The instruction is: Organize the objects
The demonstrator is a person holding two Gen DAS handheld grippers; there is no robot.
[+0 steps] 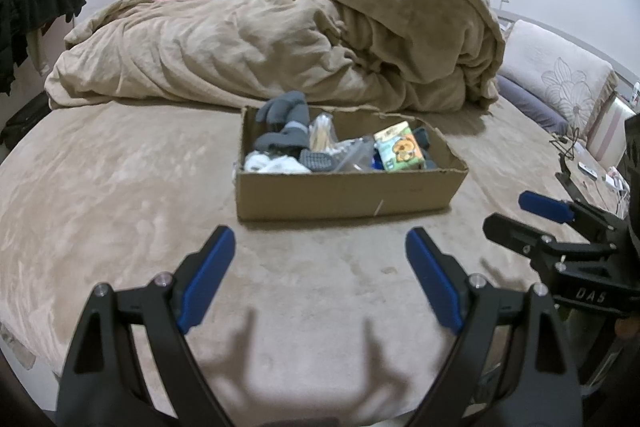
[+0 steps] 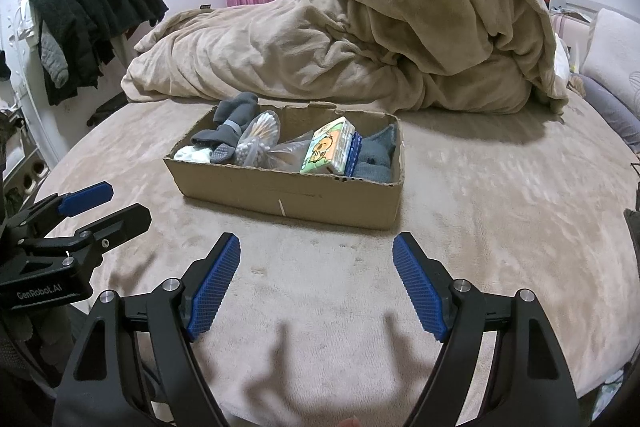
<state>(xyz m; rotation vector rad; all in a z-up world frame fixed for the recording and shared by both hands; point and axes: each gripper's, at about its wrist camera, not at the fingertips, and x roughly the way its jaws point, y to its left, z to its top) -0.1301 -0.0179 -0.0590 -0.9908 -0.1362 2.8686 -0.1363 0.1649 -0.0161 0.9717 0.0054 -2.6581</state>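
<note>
Hovering low over the tan bed cover (image 2: 500, 207), both tools sit short of the cardboard box (image 2: 288, 195), which rests on the cover in front of the heaped beige duvet (image 2: 360, 39) and already carries everything visible of the task: grey socks (image 2: 236, 115) at its left end, a clear bag of cotton swabs (image 2: 260, 139) beside them, a printed tissue pack (image 2: 330, 147) leaning upright right of the middle, and a grey knitted item (image 2: 376, 155) at the right end. The left gripper (image 1: 320, 259) has its 2 blue pads spread wide with nothing between them, and the right gripper (image 2: 316, 267) is likewise released and empty; each shows at the edge of the other's view, so they are side by side and near one another. No loose item lies on the cover in either view, so the step in hand is probably either a first reach into the box or a final check. If it is a reach, the tissue pack looks the easiest target: it stands clear above the rim and offers flat, firm faces for the pads. Approach from above, keep the jaws wide until they straddle the pack, and avoid snagging the crinkly bag lying against it. The socks are soft and tangled, so pinch 1 fold deeply, not the whole bundle. Steadying the light box with the other tool should stop it sliding on the plush cover.
</note>
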